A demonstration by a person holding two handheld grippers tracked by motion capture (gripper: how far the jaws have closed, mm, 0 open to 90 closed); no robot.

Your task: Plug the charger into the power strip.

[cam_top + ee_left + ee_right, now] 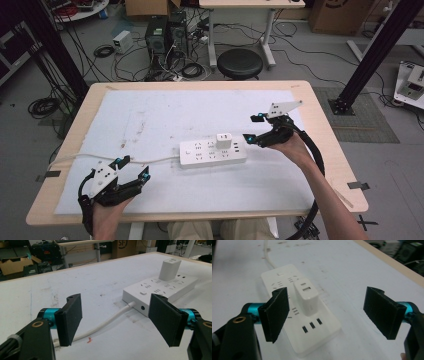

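White charger (306, 298) upright in power strip (213, 152), cord's far end cut off; both grippers' jaws apart, empty.

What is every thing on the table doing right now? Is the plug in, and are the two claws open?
Charger block: plugged into the power strip, standing upright.
Power strip: lying flat on the white sheet, other sockets empty.
Strip's cord: attached, trailing loose across the sheet.
Left gripper: open, holding nothing, near the cord.
Right gripper: open wide, holding nothing, beside the strip's end.
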